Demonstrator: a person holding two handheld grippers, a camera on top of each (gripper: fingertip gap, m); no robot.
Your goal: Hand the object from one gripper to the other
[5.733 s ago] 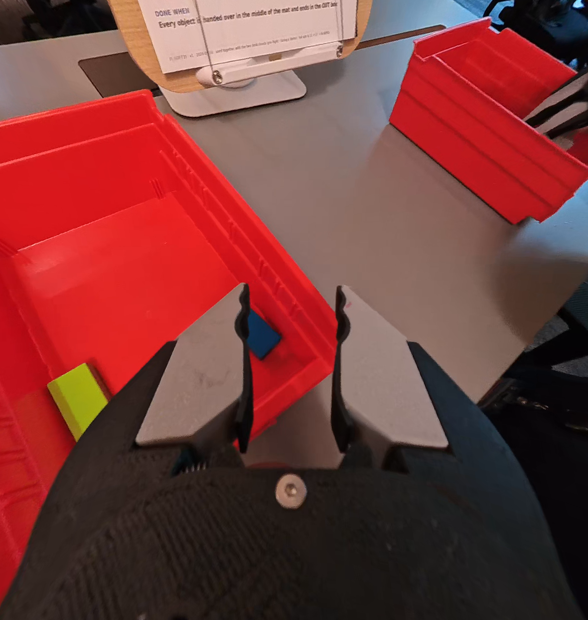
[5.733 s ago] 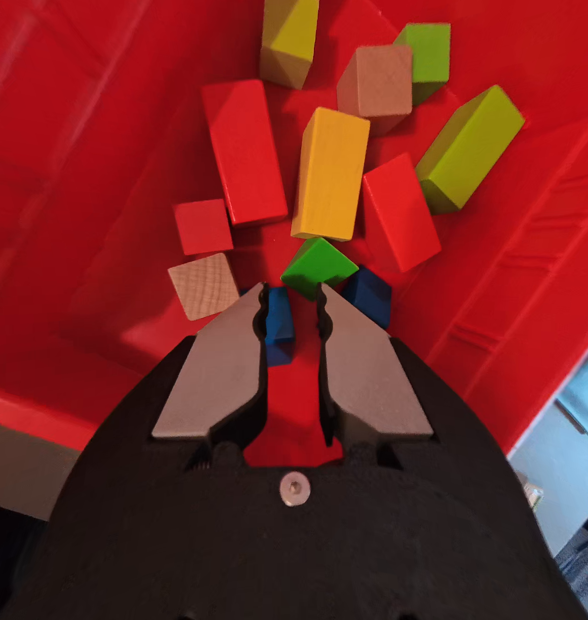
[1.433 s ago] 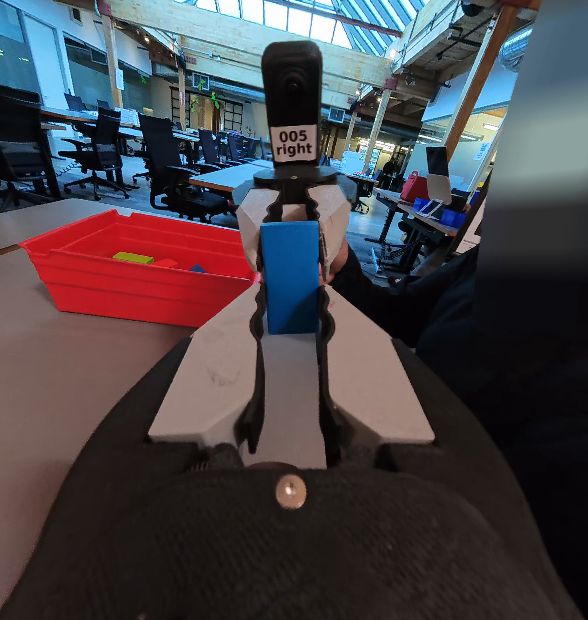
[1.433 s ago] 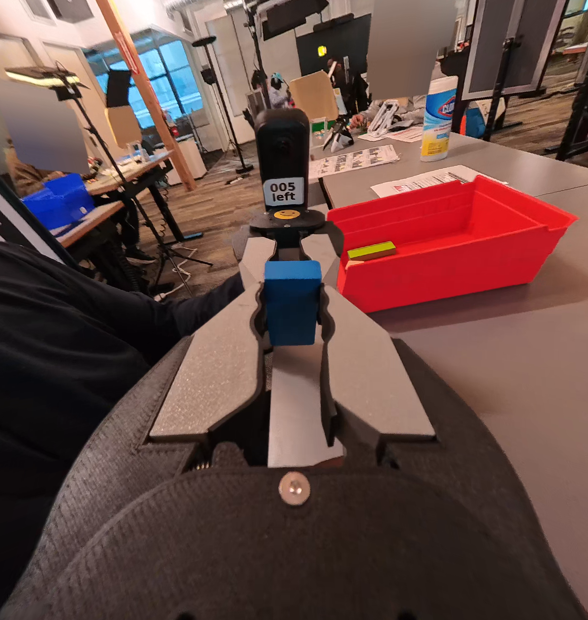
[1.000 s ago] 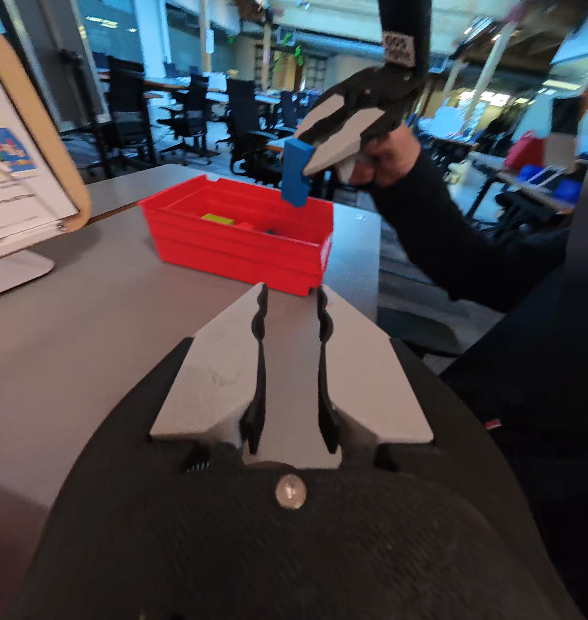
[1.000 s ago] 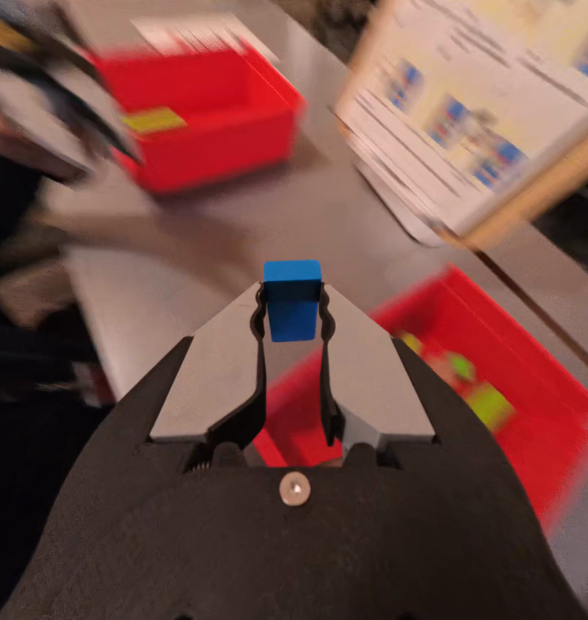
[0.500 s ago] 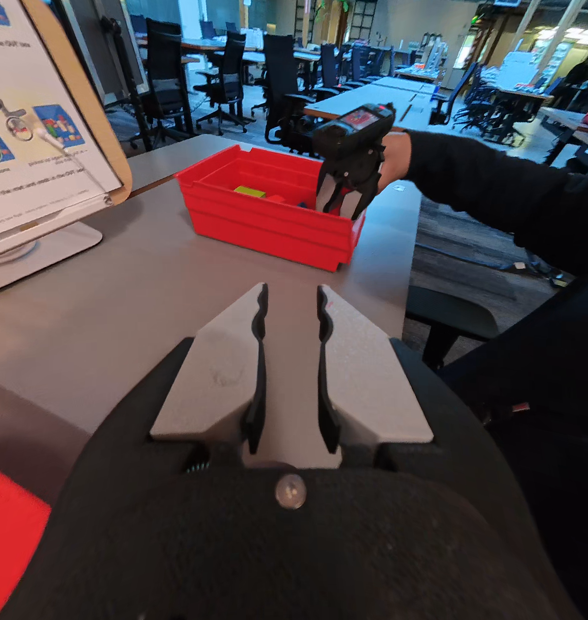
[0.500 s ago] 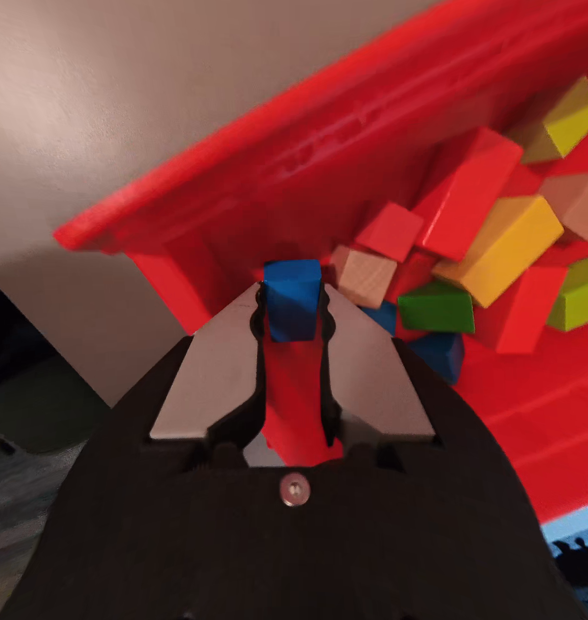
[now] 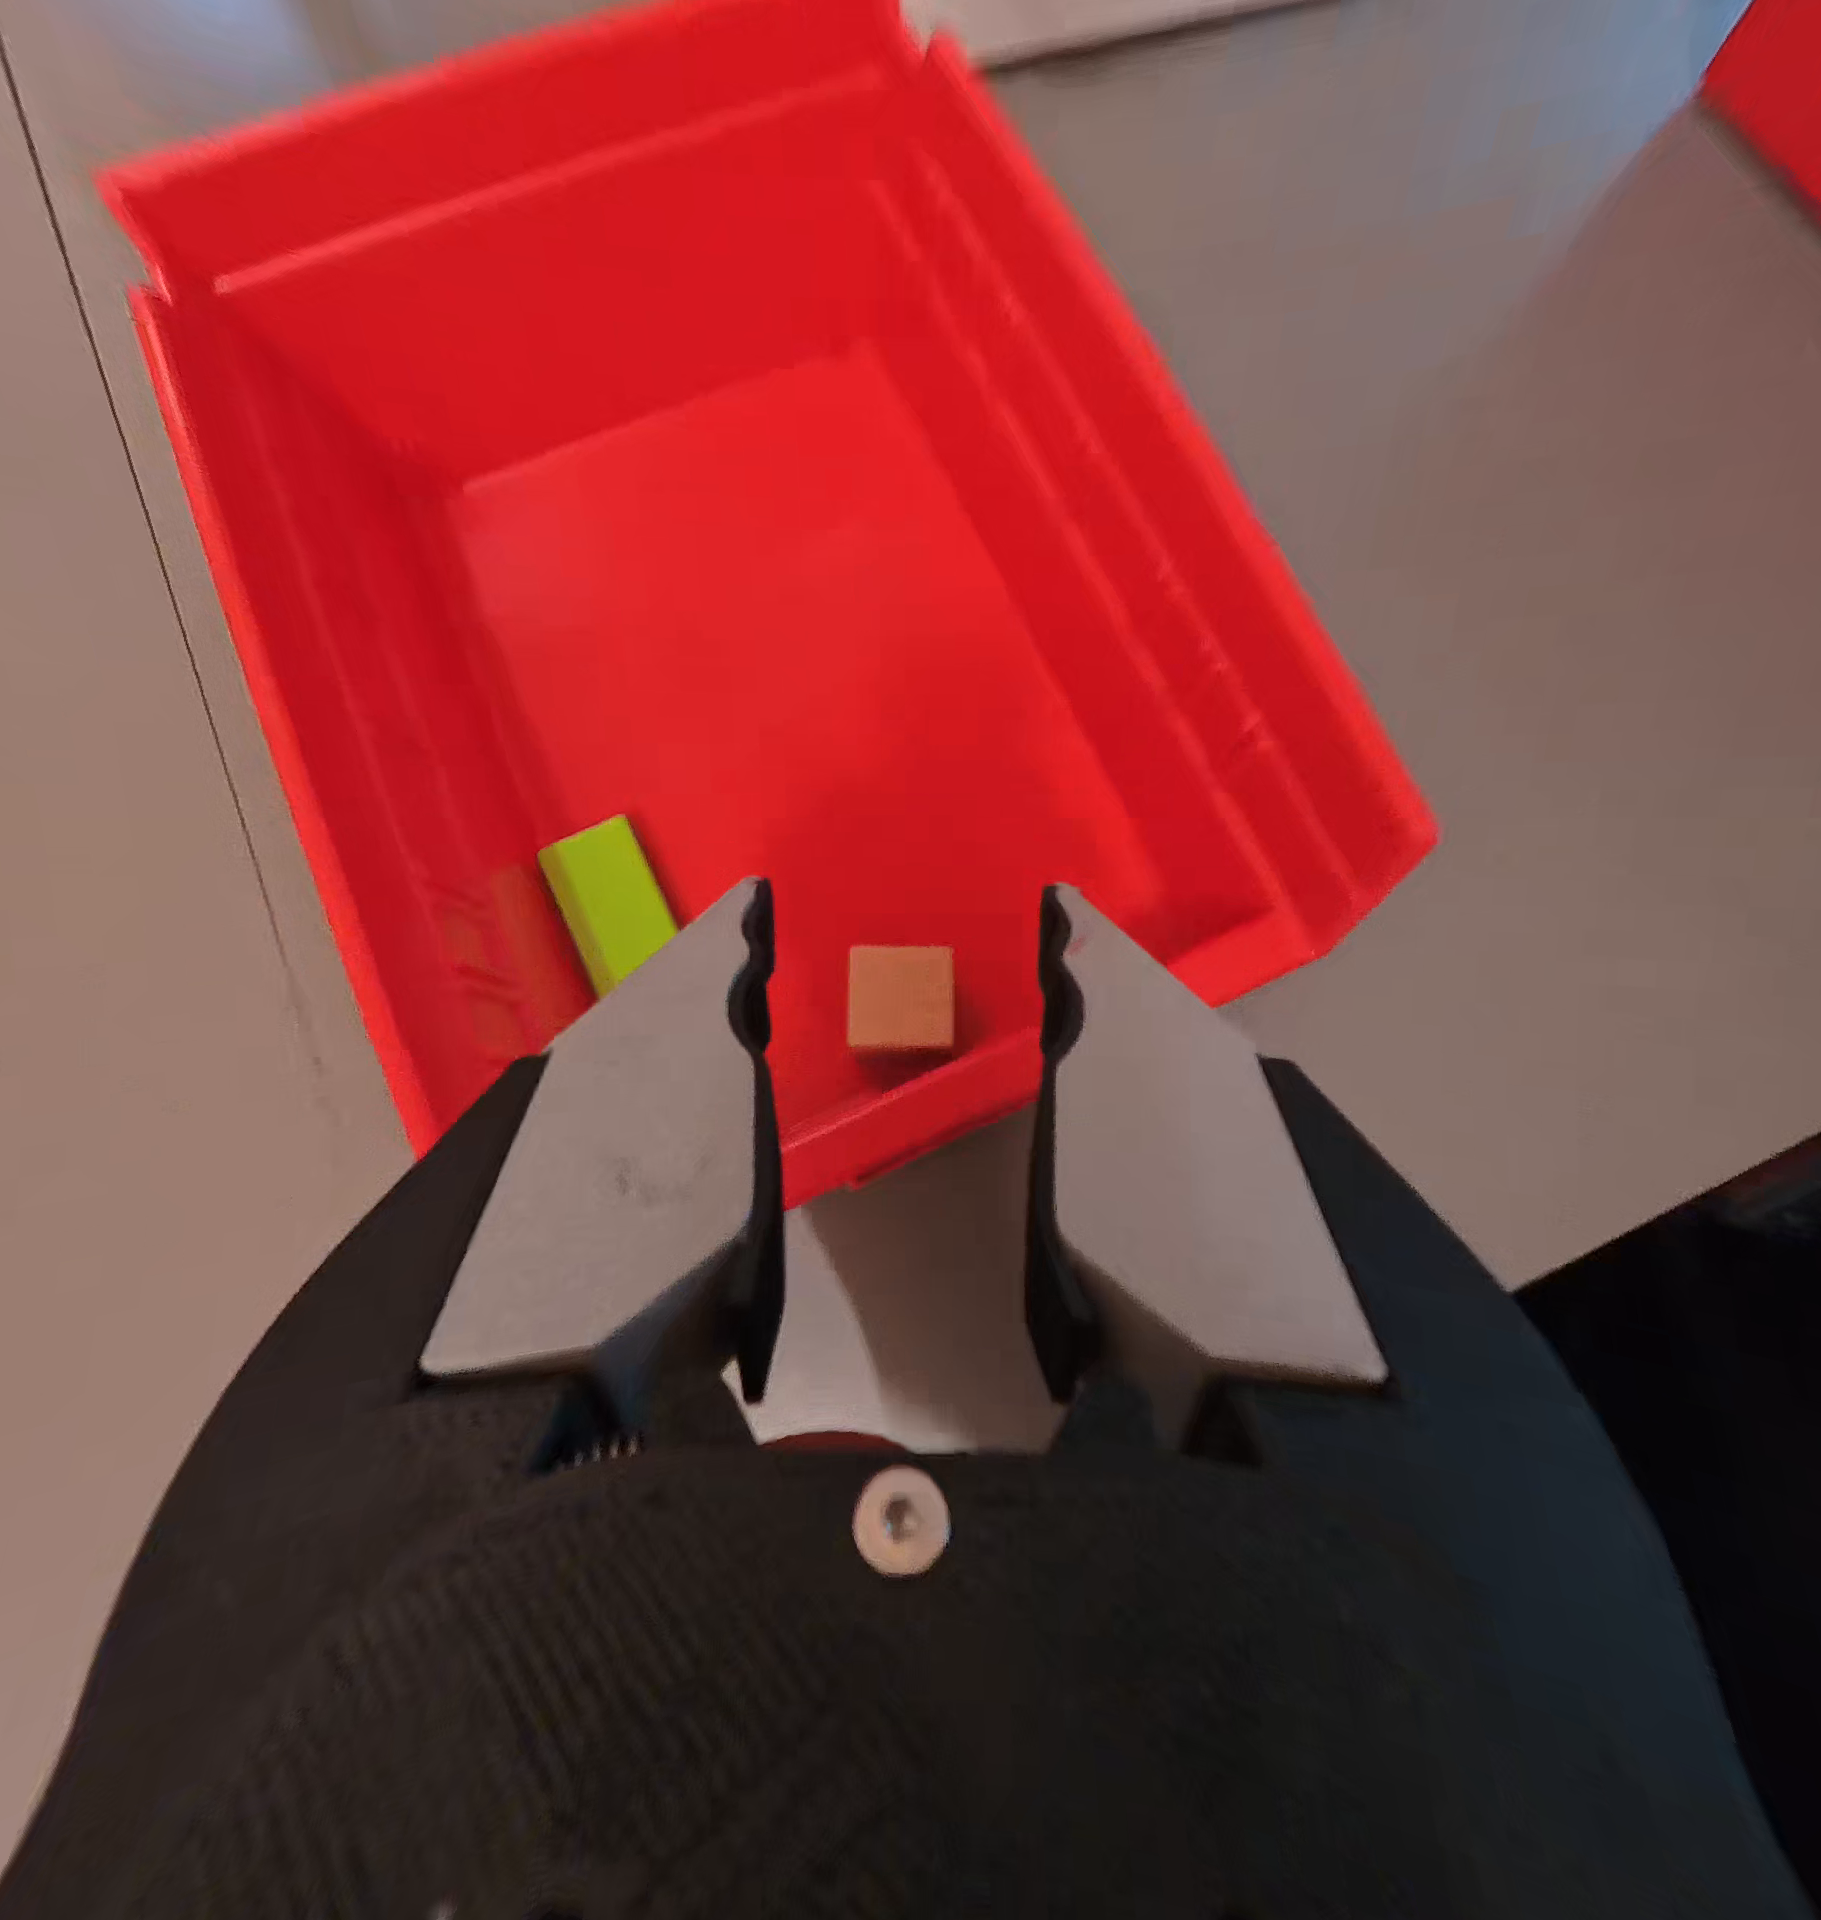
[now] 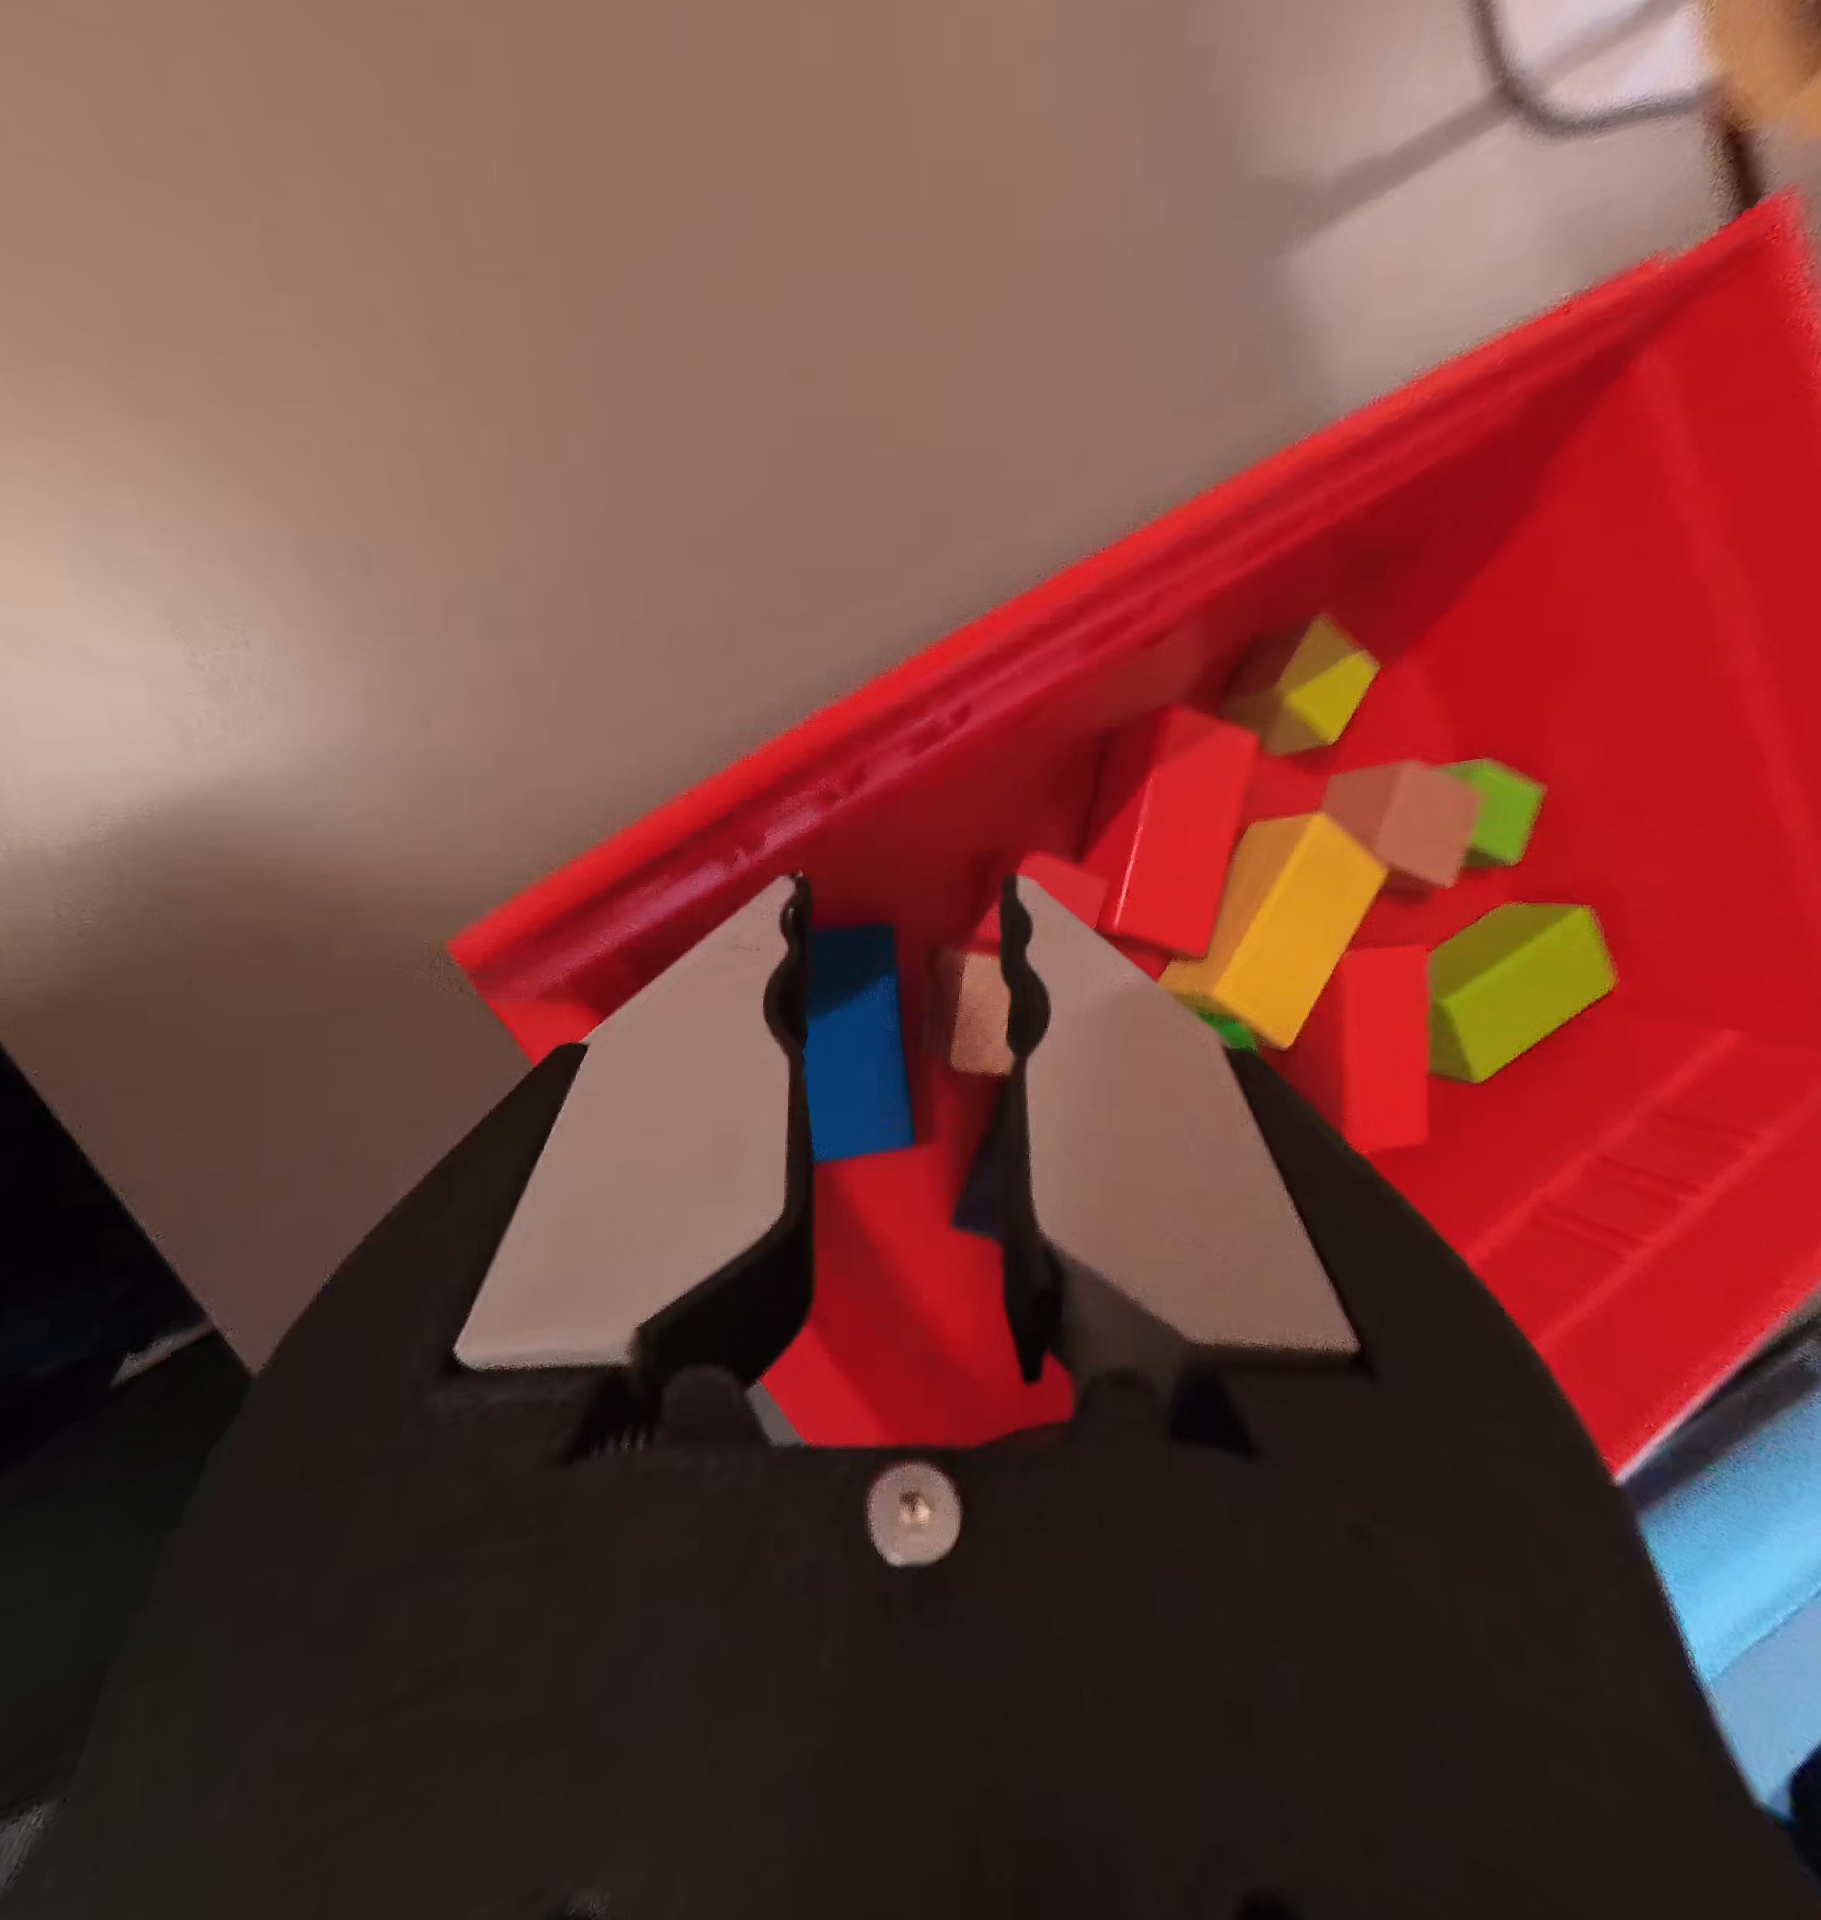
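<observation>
- While the left gripper point(image 9: 901, 940) looked out across the table half a second ago, it now points down into a red bin point(image 9: 1332, 748).
- Its fingers stand wider apart than before, and nothing is gripped between them.
- A small tan cube point(image 9: 901, 995) lies on the bin floor below the gap, touching neither pad.
- A lime green block point(image 9: 607, 899) lies just left of the left finger, partly hidden by it.
- The other gripper, seen far ahead before, is gone from this view.
- On the right wrist view, the right gripper point(image 10: 901, 961) hangs over another red bin point(image 10: 740, 831) full of blocks.
- The blue block point(image 10: 854, 1049) was pinched at the fingertips before. Now it sits lower, close against the left pad, with a clear gap to the right pad, so it is let go.
- The fingers are a little wider than before.
- A tan block point(image 10: 979, 1013) shows just inside the right pad.
- A yellow block point(image 10: 1290, 925), red blocks and a green block point(image 10: 1519, 982) lie off to the right.
</observation>
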